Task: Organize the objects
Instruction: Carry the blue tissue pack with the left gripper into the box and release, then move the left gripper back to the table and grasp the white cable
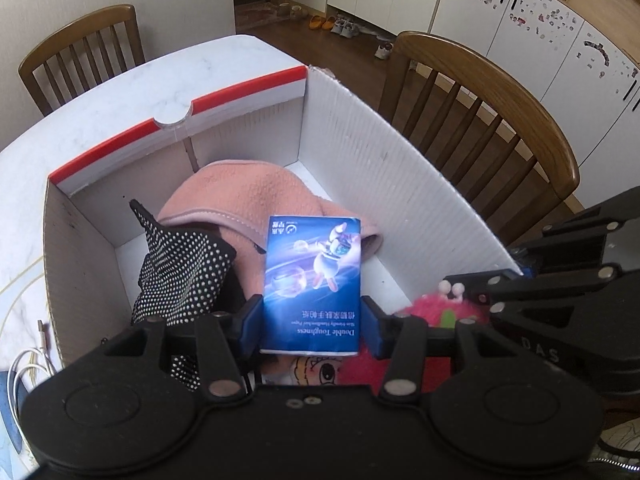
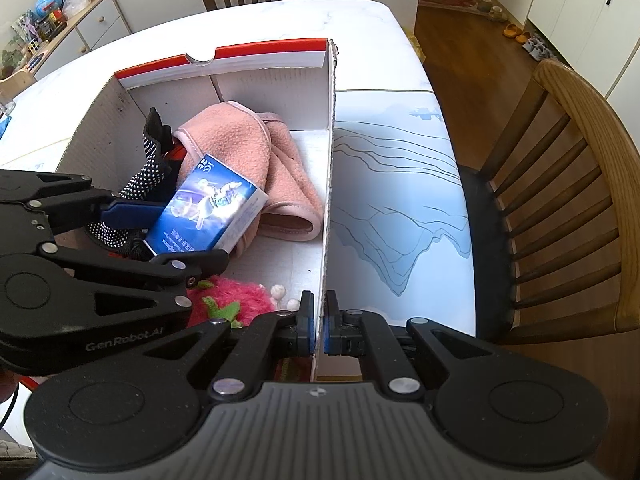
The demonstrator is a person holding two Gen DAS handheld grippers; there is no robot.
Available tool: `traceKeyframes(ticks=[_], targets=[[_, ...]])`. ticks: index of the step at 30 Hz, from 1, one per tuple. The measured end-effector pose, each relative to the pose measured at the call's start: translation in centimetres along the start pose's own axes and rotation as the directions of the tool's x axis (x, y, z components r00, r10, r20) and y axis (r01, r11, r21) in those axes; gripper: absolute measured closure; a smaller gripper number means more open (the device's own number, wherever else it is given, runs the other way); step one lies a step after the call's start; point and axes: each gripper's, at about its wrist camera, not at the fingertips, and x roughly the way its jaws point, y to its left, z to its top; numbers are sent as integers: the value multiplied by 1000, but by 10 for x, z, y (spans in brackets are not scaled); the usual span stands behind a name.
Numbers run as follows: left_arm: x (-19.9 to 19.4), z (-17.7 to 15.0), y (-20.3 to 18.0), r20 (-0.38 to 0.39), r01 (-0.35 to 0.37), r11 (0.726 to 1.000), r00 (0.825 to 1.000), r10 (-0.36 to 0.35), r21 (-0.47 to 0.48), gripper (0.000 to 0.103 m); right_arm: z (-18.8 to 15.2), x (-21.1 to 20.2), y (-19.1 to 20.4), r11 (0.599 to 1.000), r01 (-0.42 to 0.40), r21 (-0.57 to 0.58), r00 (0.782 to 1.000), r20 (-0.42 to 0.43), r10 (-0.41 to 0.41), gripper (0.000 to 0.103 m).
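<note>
My left gripper (image 1: 311, 330) is shut on a blue tissue pack (image 1: 314, 280) and holds it over the inside of the white cardboard box (image 1: 360, 152). The pack also shows in the right wrist view (image 2: 204, 212), between the left gripper's fingers (image 2: 132, 212). My right gripper (image 2: 319, 328) is shut on the box's right wall (image 2: 327, 200) near its front corner. In the box lie a pink fleece cloth (image 1: 240, 196), a black dotted glove (image 1: 180, 276) and a pink-red plush toy (image 1: 440, 312).
The box stands on a white marble table (image 2: 280, 12) with a blue-patterned mat (image 2: 400, 208) to its right. Wooden chairs (image 1: 480, 112) stand around the table. A white cable (image 1: 28, 368) lies left of the box.
</note>
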Motion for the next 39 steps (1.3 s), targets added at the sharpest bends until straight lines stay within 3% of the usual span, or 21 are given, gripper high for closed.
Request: traceKeyframes(ticks=[5,8,25,32,39], targets=[[-3,0,3,4,15,1000,1000,-15,-22,50,0,0,0,1000,-2,1,1000,0,2,100],[-9,-1,5,23,24,999,999,-23,-35,40,0,0,0,1000,-2,-1,1000,-1,2,100],[-60,-5,16,143,27,997,990,-15,-78,38,1,1,1,1000,1,-20,1000,-8,-1,100],[-84,-15,40,185,3,990,983,23,-141,33,1,1,1,1000,2,-23,1000,-9,-2,100],[-108,-32,84,195,-85,968,972,133,-235,30,1,1,-2,1000,5,-22,1000,-8,-5,100]])
